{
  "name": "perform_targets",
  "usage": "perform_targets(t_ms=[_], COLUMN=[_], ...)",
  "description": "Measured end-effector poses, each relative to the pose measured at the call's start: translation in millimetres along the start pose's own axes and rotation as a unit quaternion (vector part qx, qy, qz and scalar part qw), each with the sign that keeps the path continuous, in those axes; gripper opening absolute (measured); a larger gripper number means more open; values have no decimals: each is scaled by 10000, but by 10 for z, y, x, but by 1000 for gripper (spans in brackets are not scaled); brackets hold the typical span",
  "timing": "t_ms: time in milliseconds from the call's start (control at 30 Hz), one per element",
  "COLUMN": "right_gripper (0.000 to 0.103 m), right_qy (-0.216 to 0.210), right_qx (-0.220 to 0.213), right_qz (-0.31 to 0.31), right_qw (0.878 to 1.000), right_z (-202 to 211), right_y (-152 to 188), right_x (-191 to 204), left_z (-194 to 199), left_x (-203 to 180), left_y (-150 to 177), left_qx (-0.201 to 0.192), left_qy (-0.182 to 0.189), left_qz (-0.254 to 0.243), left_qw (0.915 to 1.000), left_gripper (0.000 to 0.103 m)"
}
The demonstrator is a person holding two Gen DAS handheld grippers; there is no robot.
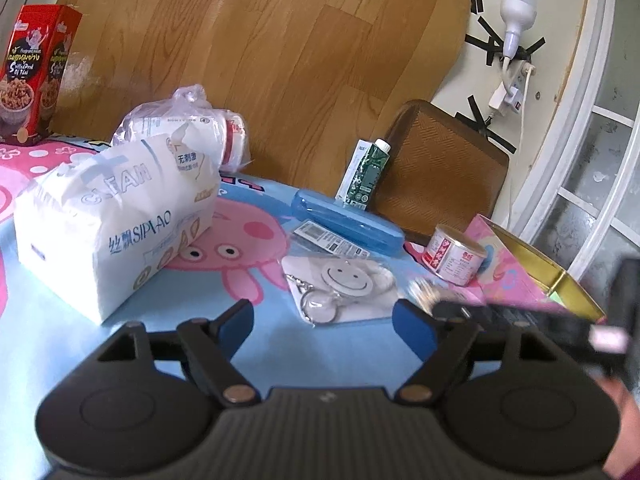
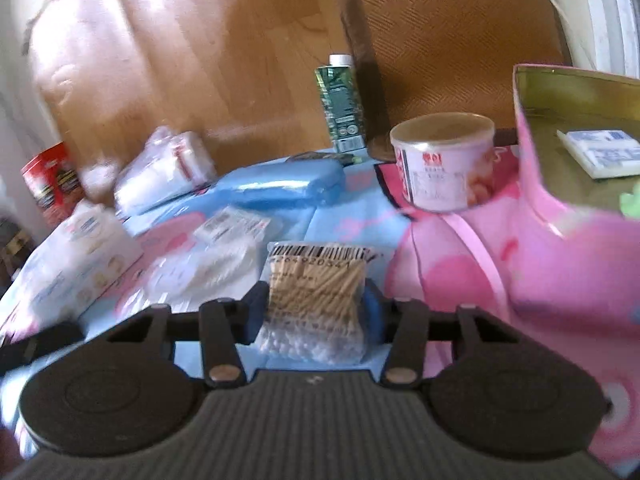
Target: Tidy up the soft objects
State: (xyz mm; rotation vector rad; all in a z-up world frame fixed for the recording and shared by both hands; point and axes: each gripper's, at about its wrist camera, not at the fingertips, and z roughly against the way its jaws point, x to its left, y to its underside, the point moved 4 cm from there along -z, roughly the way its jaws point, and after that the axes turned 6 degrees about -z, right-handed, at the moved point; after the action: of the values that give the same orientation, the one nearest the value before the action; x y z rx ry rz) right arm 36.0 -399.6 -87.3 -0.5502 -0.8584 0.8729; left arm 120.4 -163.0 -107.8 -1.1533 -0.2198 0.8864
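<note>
My right gripper [image 2: 316,308] is shut on a clear bag of cotton swabs [image 2: 316,300] with a barcode label, held above the blue and pink cloth. A pink box with a gold inside [image 2: 560,92] stands at the right and holds a small white tissue pack [image 2: 600,152]. My left gripper [image 1: 323,320] is open and empty, low over the cloth. A large white tissue pack [image 1: 112,224] lies ahead to its left, with a clear bag of white rolls [image 1: 188,120] behind it. The right gripper shows blurred at the right in the left wrist view [image 1: 520,320].
A smiley keychain packet [image 1: 340,284], a blue case [image 1: 348,224], a green carton [image 1: 364,172], a white can [image 1: 456,256] and a red snack box [image 1: 36,76] stand on the cloth. A brown cushion [image 1: 440,168] and wooden board stand behind.
</note>
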Motion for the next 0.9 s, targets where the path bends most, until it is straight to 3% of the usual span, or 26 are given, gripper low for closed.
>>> perform_targets(t_ms=[200, 500, 900], right_gripper=[56, 71, 71], right_qy=[-401, -661, -706], right_qx=[9, 146, 138], right_qz=[794, 619, 565], right_qw=[9960, 9958, 9958], right_z=[275, 191, 206], right_y=[279, 242, 240], right_x=[148, 135, 113], left_z=[-148, -162, -152], left_x=[-45, -23, -12], left_y=[28, 52, 37], left_qx=[421, 476, 456], left_qy=[-201, -232, -214], left_qz=[-153, -112, -55], left_qw=[9988, 9985, 9987], left_gripper=[82, 85, 88])
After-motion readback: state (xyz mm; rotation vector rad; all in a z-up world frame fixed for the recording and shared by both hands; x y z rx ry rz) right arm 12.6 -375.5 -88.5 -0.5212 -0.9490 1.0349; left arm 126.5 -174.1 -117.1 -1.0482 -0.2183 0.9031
